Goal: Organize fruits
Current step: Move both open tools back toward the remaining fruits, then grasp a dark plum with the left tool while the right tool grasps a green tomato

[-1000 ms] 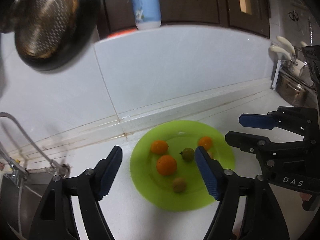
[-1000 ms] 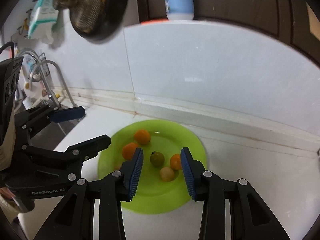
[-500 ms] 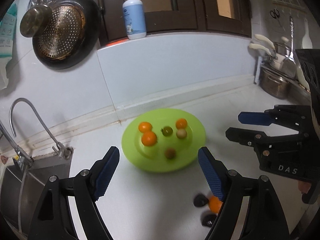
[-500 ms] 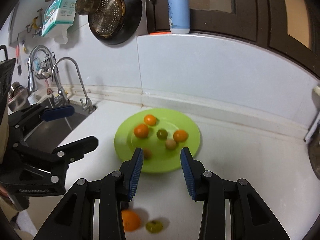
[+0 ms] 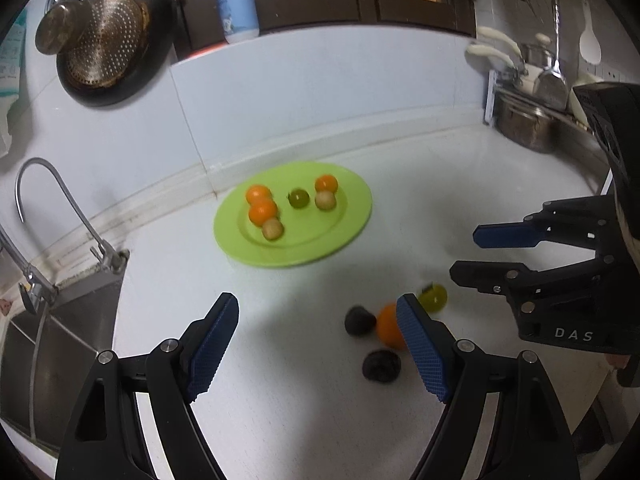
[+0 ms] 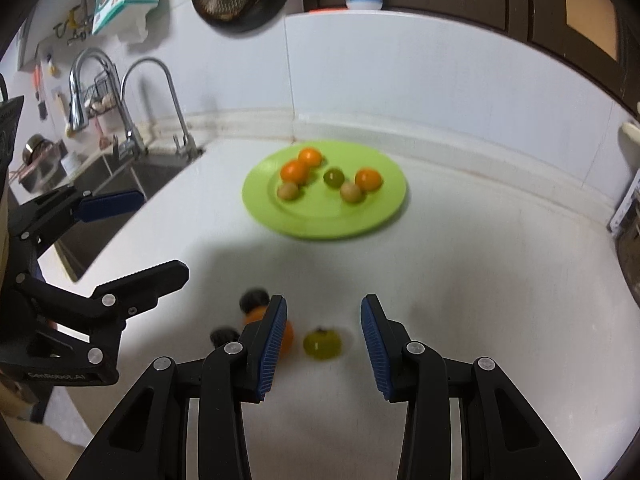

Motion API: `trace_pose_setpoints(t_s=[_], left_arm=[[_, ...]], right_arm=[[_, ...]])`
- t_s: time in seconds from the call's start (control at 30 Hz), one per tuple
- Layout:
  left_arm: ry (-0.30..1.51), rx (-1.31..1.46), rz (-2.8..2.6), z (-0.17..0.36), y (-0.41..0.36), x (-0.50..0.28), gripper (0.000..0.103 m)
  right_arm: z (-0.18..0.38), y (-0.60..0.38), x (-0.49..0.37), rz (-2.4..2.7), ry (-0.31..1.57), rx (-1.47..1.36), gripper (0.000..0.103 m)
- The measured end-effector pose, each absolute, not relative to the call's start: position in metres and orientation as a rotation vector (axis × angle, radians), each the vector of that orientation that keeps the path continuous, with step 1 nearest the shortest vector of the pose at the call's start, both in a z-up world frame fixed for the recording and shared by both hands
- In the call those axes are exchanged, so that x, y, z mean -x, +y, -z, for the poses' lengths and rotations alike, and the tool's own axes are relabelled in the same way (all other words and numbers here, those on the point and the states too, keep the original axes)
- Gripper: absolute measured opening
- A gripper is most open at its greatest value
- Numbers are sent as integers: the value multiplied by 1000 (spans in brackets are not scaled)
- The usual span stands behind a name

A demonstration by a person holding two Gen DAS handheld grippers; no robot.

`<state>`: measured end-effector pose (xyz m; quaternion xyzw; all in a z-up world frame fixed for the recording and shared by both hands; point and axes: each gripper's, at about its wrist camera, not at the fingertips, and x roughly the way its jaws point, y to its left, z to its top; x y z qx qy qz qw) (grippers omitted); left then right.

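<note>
Right wrist view: my right gripper [image 6: 322, 340] empty, jaws part open, small round yellow-green fruit [image 6: 322, 344] on white counter [image 6: 480, 280] between them, untouched. Round orange fruit [image 6: 276, 330] and two dark round fruits [image 6: 254, 298] just left. My left gripper [image 5: 316, 344] wide open, empty. Lime green plastic plate [image 6: 384, 216] beyond holds six fruits. I judge fruit light, smooth, rolls easily, bruisable; grip gently across middle.

Lime-green plate [image 5: 352, 216]; 3 orange fruits [image 5: 262, 211]; blue tool pads [image 6: 272, 344].
</note>
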<state>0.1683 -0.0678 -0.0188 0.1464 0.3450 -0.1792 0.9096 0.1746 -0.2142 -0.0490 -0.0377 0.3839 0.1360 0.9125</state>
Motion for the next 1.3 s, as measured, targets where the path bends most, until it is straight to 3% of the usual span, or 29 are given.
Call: trace_pose_setpoints(t_s=[0.7, 1.13, 1.3], left_arm=[[838, -306, 430, 80, -81, -160, 80], [888, -246, 470, 89, -81, -172, 52], [897, -224, 505, 90, -82, -172, 41]], right_arm=[[98, -216, -167, -318, 906, 109, 40], [113, -213, -192, -350, 928, 93, 39], [120, -212, -198, -362, 942, 91, 32]])
